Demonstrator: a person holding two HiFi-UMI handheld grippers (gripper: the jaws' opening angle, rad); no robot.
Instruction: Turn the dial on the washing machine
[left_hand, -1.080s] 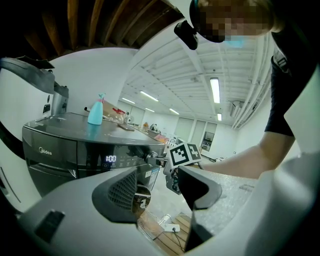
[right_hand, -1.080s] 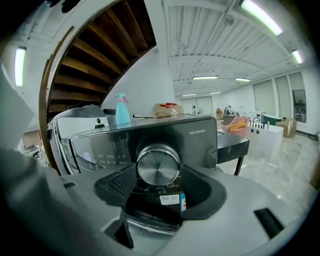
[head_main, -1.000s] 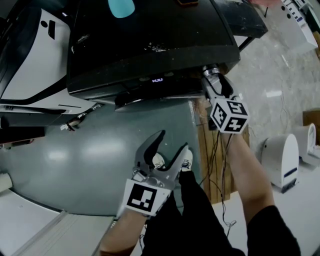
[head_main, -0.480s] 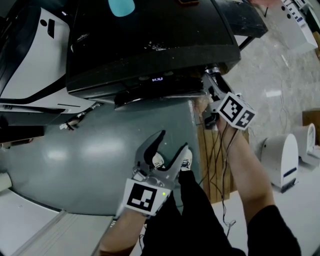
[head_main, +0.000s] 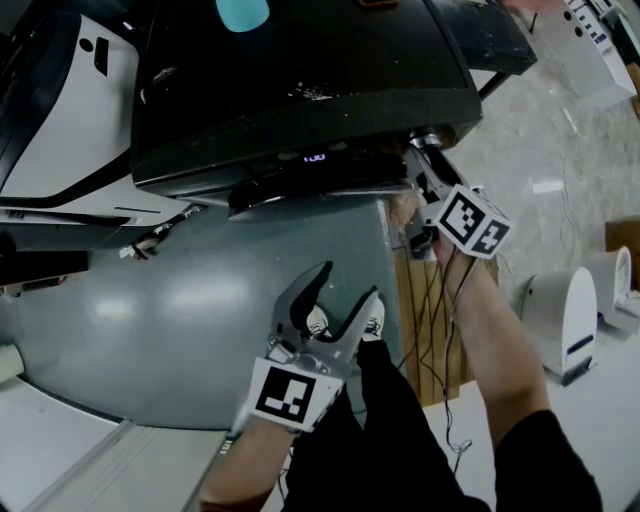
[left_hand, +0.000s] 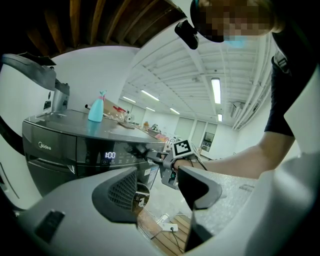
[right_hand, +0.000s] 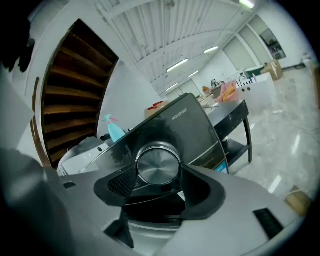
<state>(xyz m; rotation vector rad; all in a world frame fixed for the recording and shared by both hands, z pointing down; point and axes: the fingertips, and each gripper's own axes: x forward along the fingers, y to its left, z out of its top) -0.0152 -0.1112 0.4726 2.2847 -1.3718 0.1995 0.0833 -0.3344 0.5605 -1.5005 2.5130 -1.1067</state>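
The dark washing machine (head_main: 300, 90) carries a round metal dial (right_hand: 158, 164) at the right end of its control panel, beside a lit display (head_main: 314, 157). My right gripper (head_main: 418, 152) reaches in from the right and is shut on the dial. Its jaws have just been closing, and the ribbed pads (right_hand: 121, 183) touch the dial's two sides. In the left gripper view the right gripper (left_hand: 150, 154) shows at the panel's end. My left gripper (head_main: 348, 285) hangs open before the grey round door (head_main: 200, 300), holding nothing.
A teal spray bottle (head_main: 243, 14) stands on the machine's top. A wooden pallet (head_main: 430, 340) with cables lies right of the machine. White appliances (head_main: 560, 320) stand on the floor at right, and another white machine (head_main: 60, 100) at left.
The right gripper has rolled about its own line on the dial, so its marker cube tipped over to the right. The left gripper has kept still.
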